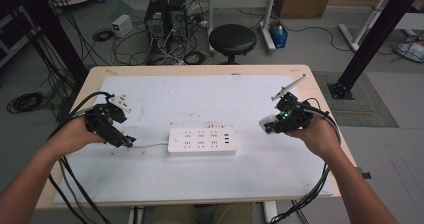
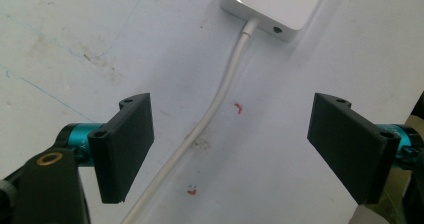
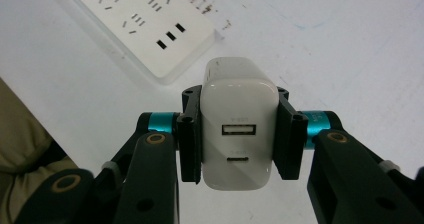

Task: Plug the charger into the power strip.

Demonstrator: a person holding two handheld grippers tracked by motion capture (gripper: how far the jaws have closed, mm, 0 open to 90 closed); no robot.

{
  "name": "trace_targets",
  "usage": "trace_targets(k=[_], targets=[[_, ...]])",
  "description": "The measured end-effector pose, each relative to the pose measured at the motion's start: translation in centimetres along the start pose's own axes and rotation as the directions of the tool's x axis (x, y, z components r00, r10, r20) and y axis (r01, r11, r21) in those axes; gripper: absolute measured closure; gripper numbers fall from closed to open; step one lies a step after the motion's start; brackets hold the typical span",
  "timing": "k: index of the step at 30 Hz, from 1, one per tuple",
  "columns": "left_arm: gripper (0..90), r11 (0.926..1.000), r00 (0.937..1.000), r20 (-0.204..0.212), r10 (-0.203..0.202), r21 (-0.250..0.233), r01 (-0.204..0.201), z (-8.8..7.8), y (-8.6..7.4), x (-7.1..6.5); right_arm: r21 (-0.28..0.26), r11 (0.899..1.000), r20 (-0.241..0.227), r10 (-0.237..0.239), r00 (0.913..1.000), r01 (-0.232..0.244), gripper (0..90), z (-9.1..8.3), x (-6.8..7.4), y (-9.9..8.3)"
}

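White glossy plastic USB charger (image 3: 239, 121), small rounded block, two ports on the face toward the camera: one USB-A slot above, one USB-C below. Right hand-held gripper (image 3: 239, 134) is clamped on its two flat sides, pads square on, body upright between them. It hangs off the right end of the power strip (image 1: 202, 141), apart from it, above the counter (image 1: 260, 171). Handling guess: light, rigid, but the shell looks slick, so it could twist in the pads under insertion force. Flat sides are the right place to grip; keep off the rounded corners. Left hand-held gripper (image 2: 230, 149) stands wide open with nothing in it, straddling the strip's white cable (image 2: 220, 99) just off the strip's left end, not touching.
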State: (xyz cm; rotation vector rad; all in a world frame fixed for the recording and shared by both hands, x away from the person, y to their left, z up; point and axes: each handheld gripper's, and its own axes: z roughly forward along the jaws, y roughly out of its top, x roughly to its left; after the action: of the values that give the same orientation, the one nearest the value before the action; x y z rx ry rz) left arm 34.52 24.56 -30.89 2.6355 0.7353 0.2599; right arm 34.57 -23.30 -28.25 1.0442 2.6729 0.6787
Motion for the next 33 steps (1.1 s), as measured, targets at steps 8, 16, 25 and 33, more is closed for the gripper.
trace_targets(k=[8,16,25,33], targets=[[18.6,0.9995,0.9995,-0.022,0.022,0.024,-0.021,0.6,-0.2,0.1,-0.013,0.997,-0.017,-0.082,0.9965,0.082,62.1,0.3,1.5,2.7],[18.6,0.9998,0.9997,-0.022,0.013,0.015,-0.012,1.1,-0.7,0.2,0.016,0.985,-0.023,-0.173,0.9847,0.173,62.1,1.1,2.7,6.3],[18.6,0.9987,0.9988,-0.015,0.046,0.02,-0.046,2.1,-1.6,0.1,0.076,0.944,-0.112,-0.313,0.9432,0.322,62.1,4.3,4.5,9.4],[18.6,0.9987,0.9987,-0.013,0.05,0.013,-0.05,2.5,-1.8,-0.2,0.181,0.886,-0.154,-0.403,0.9019,0.427,62.1,8.5,6.5,11.4]])
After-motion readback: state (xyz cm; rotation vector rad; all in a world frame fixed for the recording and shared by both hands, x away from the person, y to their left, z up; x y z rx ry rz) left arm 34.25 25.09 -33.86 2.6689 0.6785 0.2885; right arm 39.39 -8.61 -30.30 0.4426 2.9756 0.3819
